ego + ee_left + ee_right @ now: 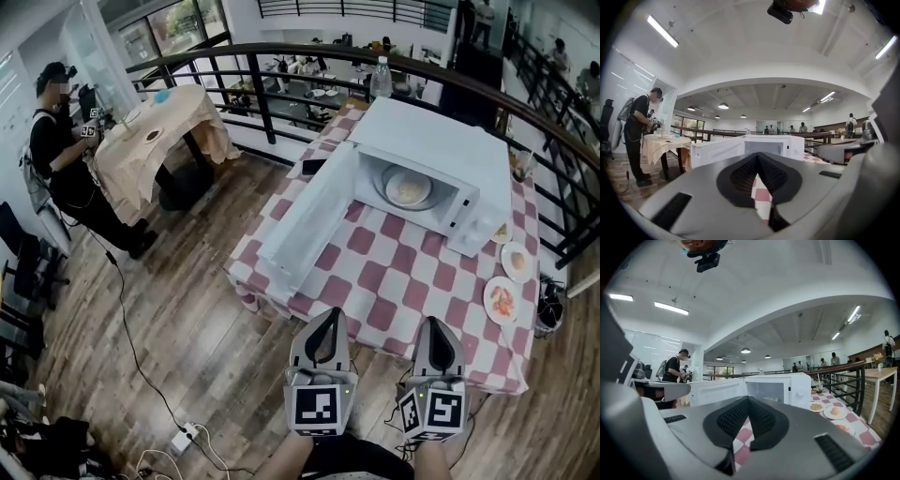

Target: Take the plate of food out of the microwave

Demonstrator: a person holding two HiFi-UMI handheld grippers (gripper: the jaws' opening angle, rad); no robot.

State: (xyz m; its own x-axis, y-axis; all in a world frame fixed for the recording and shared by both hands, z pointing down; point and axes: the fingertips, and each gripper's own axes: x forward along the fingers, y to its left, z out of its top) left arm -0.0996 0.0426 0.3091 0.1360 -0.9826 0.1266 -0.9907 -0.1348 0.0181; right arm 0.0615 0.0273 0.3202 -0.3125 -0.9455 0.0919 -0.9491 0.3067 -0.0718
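The plate of food [410, 190] sits inside the open microwave [427, 141], straight ahead of both grippers and well apart from them. The microwave's door [305, 220] swings out ahead of the left gripper [330, 315]. That gripper and the right gripper [438, 324] are side by side at the near edge of the checkered table [375, 281], each with its jaws closed on nothing.

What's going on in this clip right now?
A person holds two grippers in front of a checkered table. The microwave on it stands with its door swung open, and the plate of food sits inside, untouched. The left gripper and right gripper are both shut, empty, and well short of the microwave.
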